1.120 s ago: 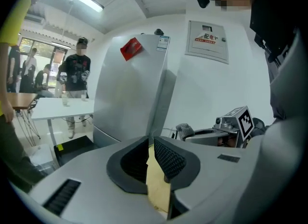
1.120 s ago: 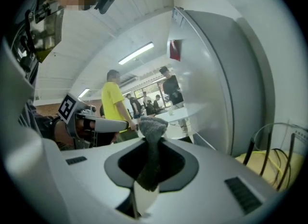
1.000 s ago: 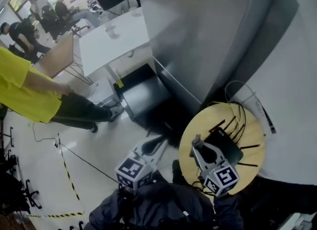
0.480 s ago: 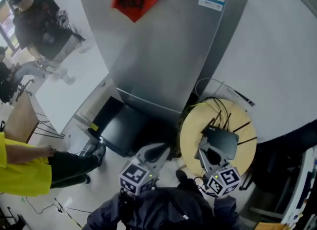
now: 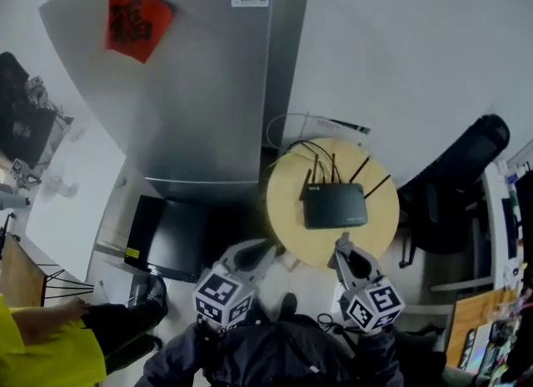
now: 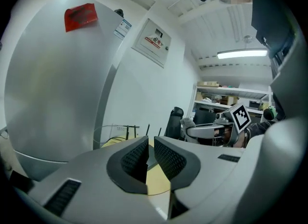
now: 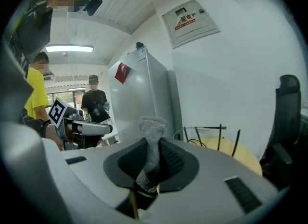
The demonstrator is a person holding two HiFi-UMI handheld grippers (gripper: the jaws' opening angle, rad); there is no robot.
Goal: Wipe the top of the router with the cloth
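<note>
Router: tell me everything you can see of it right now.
The router is a flat, black, rectangular box, plastic by its look, lying level near the middle of the round wooden table. Several thin black antennas stick up from its far edge, where dark cables trail off. Its top is bare.

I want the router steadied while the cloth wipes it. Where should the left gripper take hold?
Probably the left short edge of the router, approached from the left of the table: it lies flat, its antennas line the far edge, and the right gripper holds the cloth at the near side.
</note>
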